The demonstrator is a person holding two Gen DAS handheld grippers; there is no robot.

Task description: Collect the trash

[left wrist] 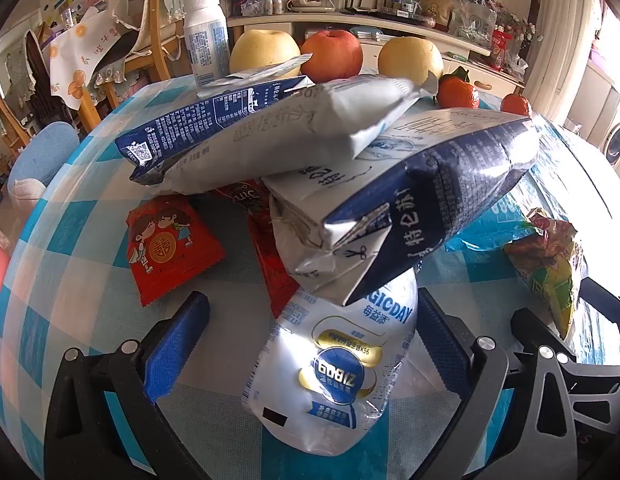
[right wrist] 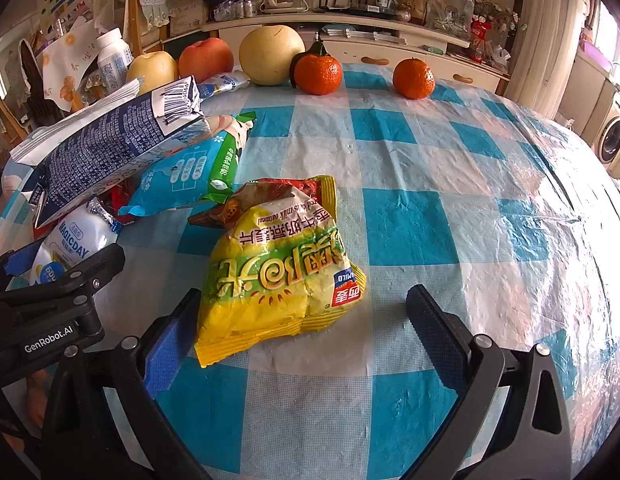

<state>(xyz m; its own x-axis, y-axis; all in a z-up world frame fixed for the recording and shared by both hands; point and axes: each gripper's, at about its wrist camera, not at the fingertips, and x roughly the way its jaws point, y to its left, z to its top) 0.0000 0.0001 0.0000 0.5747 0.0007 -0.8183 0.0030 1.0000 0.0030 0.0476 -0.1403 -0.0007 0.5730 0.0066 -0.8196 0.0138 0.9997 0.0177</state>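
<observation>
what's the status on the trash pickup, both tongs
Left tongs open, astride white Magicday pouch. Right tongs open, yellow oatmeal bag between them, ungripped. Blue milk carton lies atop pouch's far end.

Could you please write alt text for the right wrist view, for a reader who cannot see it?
A crumpled yellow and green snack bag lies on a blue and white checked tablecloth, between the open blue-padded fingers of the right gripper, untouched. Cartons and wrappers pile up at left; fruit lines the far edge.
</observation>
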